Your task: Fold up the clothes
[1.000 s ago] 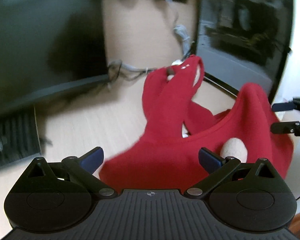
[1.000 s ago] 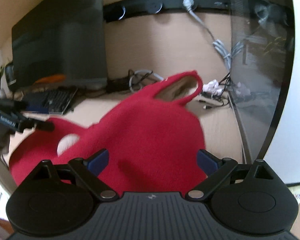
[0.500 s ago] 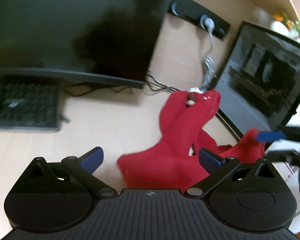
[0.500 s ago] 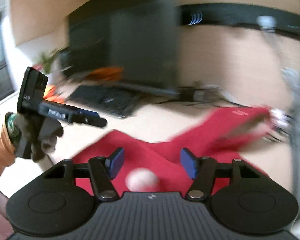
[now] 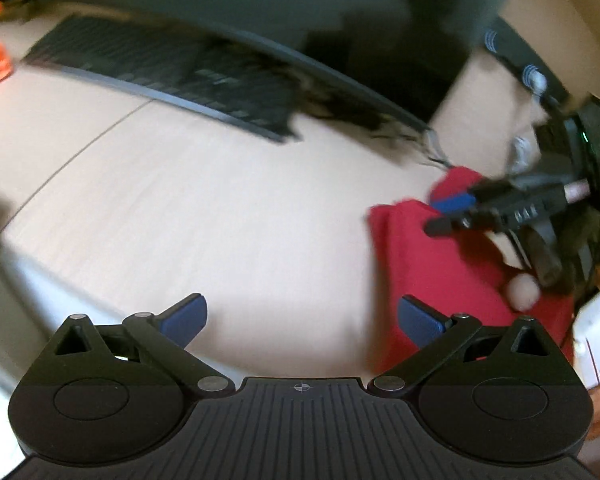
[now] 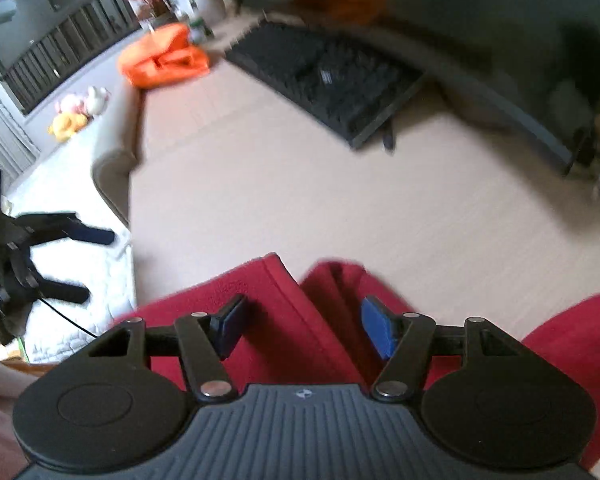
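Item: red garment (image 6: 276,320), soft fleece-like knit, lying rumpled on a pale wooden desk (image 6: 340,208) at its near edge. In the right wrist view two raised folds or hems meet in a narrow cleft directly ahead of the tool; more red cloth spreads off to the right. In the left wrist view the same piece lies to the right, with a small pale round patch (image 5: 522,292) on it whose nature cannot be told.

Handling, as judged: light, limp, no stiffness; it will sag and drag rather than hold a shape, and the nap should give good purchase, so slipping is unlikely. Best taken at a hem or doubled edge, where the cloth is thickest, rather than mid-panel, where only one layer may lift.

Right gripper (image 6: 304,328): jaws closing, part-way in, with a ridge of the red cloth between the blue pads (image 6: 374,330); the pads do not yet appear to press on it.

Left gripper (image 5: 300,320): jaws spread wide, nothing between them, bare desk beneath; it stands apart from the cloth, to its left. The picture is smeared.

Surroundings: black keyboard (image 6: 328,76) further back on the desk; dark monitor (image 6: 500,20) behind it; orange cloth bundle (image 6: 164,60) at the far left corner; small plush toys (image 6: 80,112) beyond the desk edge; white quilted surface (image 6: 84,272) below on the left.
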### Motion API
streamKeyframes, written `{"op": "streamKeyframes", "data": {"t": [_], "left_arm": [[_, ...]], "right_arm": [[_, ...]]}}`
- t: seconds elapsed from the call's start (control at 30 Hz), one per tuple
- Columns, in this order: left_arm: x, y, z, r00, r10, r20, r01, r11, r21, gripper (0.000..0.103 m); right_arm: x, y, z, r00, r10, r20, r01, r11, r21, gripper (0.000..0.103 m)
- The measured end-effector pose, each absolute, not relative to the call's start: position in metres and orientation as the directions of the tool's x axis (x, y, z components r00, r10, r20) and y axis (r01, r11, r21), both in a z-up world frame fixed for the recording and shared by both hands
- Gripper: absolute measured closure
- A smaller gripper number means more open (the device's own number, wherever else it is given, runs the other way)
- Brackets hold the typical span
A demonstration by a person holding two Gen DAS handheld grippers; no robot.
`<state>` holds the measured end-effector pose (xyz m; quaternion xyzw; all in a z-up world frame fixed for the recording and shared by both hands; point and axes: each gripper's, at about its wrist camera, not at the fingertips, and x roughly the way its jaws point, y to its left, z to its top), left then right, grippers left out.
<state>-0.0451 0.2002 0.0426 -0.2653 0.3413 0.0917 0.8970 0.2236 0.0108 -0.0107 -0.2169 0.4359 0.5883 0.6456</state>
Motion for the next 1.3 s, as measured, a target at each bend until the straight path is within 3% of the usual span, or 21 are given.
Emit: {"op": "streamKeyframes", "data": {"t": [0.1,0.13,0.37,0.57,0.67,0.73,0.8,0.93,1.0,1.1,1.3], "left_arm": [[-0.053,0.21,0.036,0.737,0.006,-0.676,-0.394,0.816,-0.422,0.0],[-0.055,0.212,0.034,0.735,0.008,-0.678,-0.402,0.811,-0.426,0.0],[-0.049,0.214,0.028,0.753,-0.02,-0.658,-0.385,0.798,-0.465,0.0],[-0.039,0.199,0.036,0.769,-0.093,-0.633,-0.288,0.833,-0.472,0.0],[-0.029,0.19,0.04,0.771,-0.169,-0.614,-0.205,0.847,-0.49,0.0],[-0.018,0.185,0.046,0.779,-0.215,-0.589,-0.142,0.854,-0.5,0.0],[-0.005,0.181,0.05,0.788,-0.244,-0.565,-0.098,0.857,-0.506,0.0],[0.034,0.174,0.046,0.789,-0.274,-0.549,-0.083,0.839,-0.538,0.0],[0.05,0.167,0.042,0.781,-0.292,-0.553,-0.063,0.843,-0.535,0.0],[0.066,0.159,0.033,0.755,-0.335,-0.564,-0.04,0.835,-0.549,0.0],[0.081,0.152,0.018,0.715,-0.392,-0.579,-0.034,0.808,-0.588,0.0]], "right_arm": [[0.206,0.005,-0.002,-0.057,0.594,-0.802,-0.96,0.189,0.208,0.082],[0.195,0.002,0.007,-0.031,0.601,-0.799,-0.97,0.174,0.169,0.087],[0.162,-0.002,0.07,0.091,0.714,-0.694,-0.99,0.143,0.018,0.09],[0.187,0.043,0.034,0.191,0.69,-0.698,-0.975,0.217,-0.052,0.09],[0.202,0.045,0.033,0.223,0.677,-0.702,-0.954,0.3,-0.013,0.08],[0.198,0.019,0.061,0.268,0.718,-0.643,-0.941,0.339,-0.014,0.07],[0.184,-0.027,0.095,0.354,0.748,-0.562,-0.915,0.401,-0.043,0.044],[0.156,-0.119,0.132,0.532,0.711,-0.46,-0.823,0.562,-0.083,0.031],[0.144,-0.164,0.123,0.61,0.648,-0.457,-0.753,0.653,-0.079,0.014],[0.134,-0.216,0.084,0.673,0.558,-0.485,-0.635,0.772,0.006,0.007],[0.141,-0.272,-0.027,0.659,0.469,-0.588,-0.395,0.881,0.26,0.009]]}}
